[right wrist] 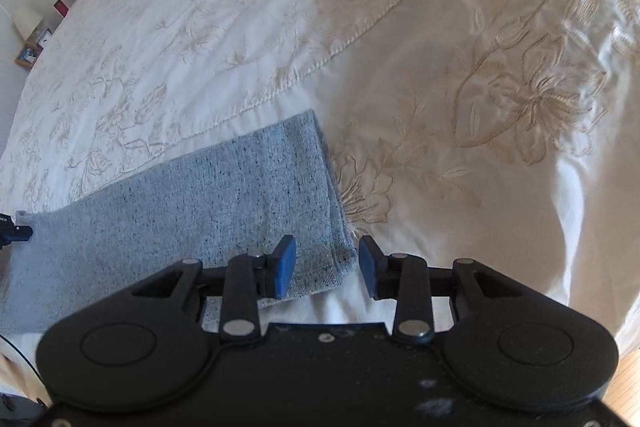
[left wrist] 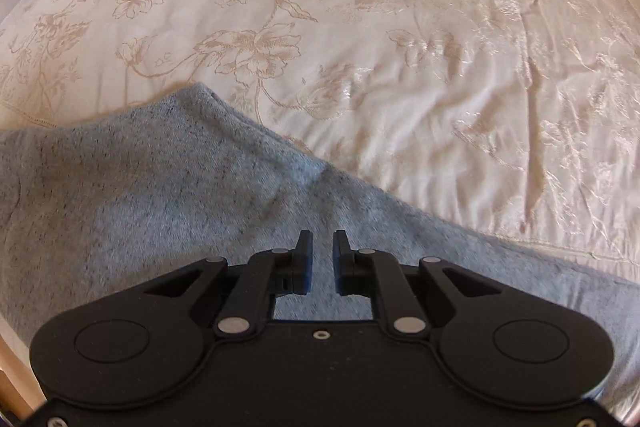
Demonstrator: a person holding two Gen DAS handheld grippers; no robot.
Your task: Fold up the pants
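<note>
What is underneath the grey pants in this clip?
The grey pants lie flat on a cream bedspread embroidered with flowers, which shows all around them. The covered part of the bedspread, and anything inside the folded layers, cannot be seen.

Each wrist camera looks steeply down along its own fingers, close above the bed. Both views share the grey pants [left wrist: 160,187] and the embroidered bedspread [left wrist: 400,47].

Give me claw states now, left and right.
Left claw: open narrowly, empty, above the grey pants.
Right claw: open wide, empty, over the pants' end.
</note>
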